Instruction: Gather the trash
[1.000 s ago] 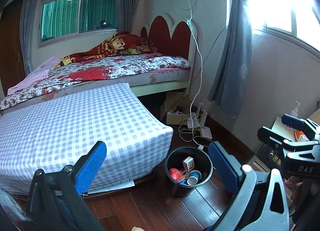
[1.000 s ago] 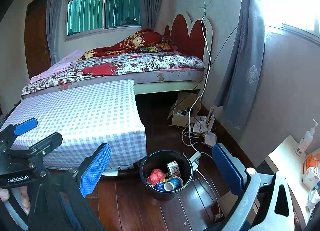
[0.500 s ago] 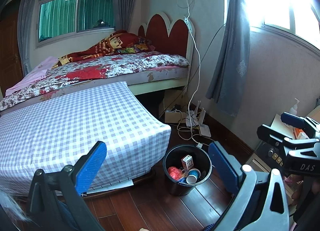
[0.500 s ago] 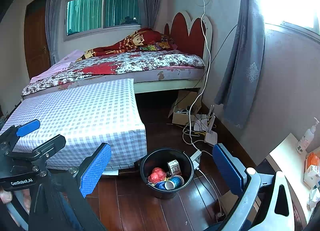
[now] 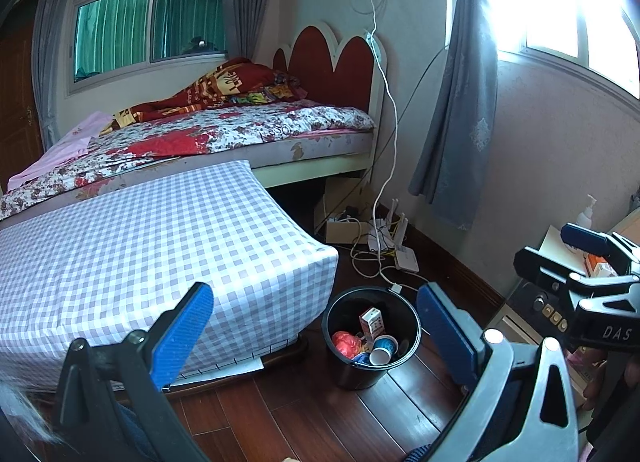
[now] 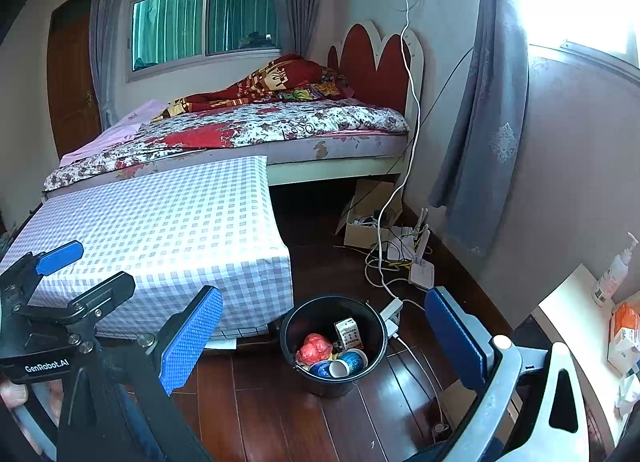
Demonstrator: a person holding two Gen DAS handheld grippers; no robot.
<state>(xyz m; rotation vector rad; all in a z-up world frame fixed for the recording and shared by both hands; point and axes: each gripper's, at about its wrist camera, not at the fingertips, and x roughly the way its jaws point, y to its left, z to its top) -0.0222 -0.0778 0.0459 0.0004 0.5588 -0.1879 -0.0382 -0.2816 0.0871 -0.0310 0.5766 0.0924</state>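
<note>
Apparently the collecting is nearly finished: both the left gripper (image 5: 314,332) and the right gripper (image 6: 324,336) are hovering with jaws spread wide and gripping nothing, well above the black bin (image 6: 370,322) standing on the wooden floor (image 6: 280,414) near the checked bed's (image 6: 160,229) right corner. Inside, the bin is holding a red crumpled wrapper (image 6: 314,348), a small carton (image 6: 349,334) and paper cups (image 6: 346,364); since no loose trash is showing elsewhere, the next move is probably searching further.

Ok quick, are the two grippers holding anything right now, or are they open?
Left gripper: open, holding nothing.
Right gripper: open, holding nothing.
</note>
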